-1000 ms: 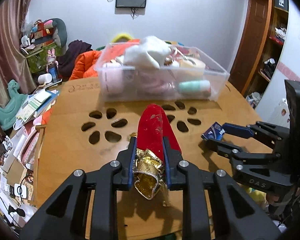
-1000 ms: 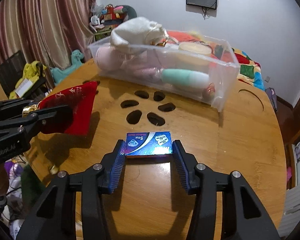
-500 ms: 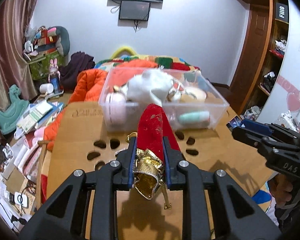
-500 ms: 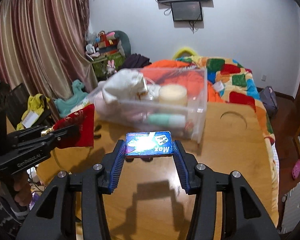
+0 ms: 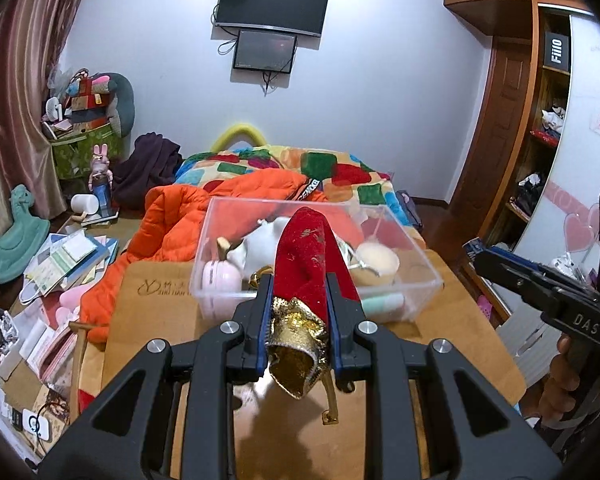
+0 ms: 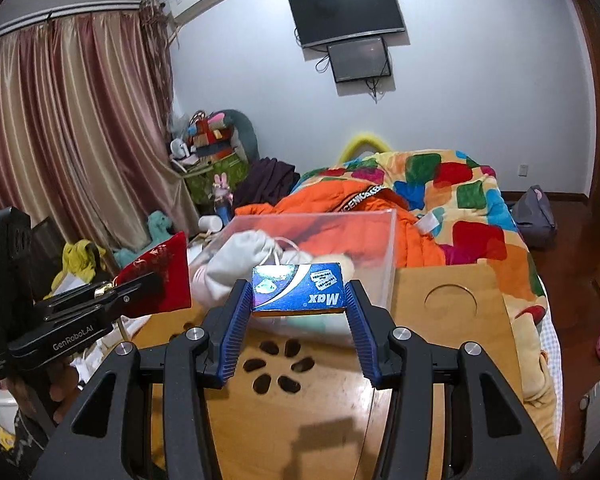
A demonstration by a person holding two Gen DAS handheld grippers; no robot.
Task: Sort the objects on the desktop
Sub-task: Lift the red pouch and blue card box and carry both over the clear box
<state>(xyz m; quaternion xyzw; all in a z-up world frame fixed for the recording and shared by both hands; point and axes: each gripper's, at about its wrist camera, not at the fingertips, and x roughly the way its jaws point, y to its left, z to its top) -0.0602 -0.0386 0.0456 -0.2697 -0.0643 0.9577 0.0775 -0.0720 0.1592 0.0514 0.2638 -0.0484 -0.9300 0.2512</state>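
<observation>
Cluttered bedroom, wooden table (image 6: 452, 360) in front of a bed with a patchwork quilt (image 6: 452, 184). Left gripper (image 5: 299, 300) clamps a red drawstring pouch (image 5: 306, 256) with gold lining, held above the table before the clear plastic bin (image 5: 416, 276). Right gripper (image 6: 298, 300) pinches a blue razor-blade box (image 6: 298, 290), raised near the bin's front.
</observation>
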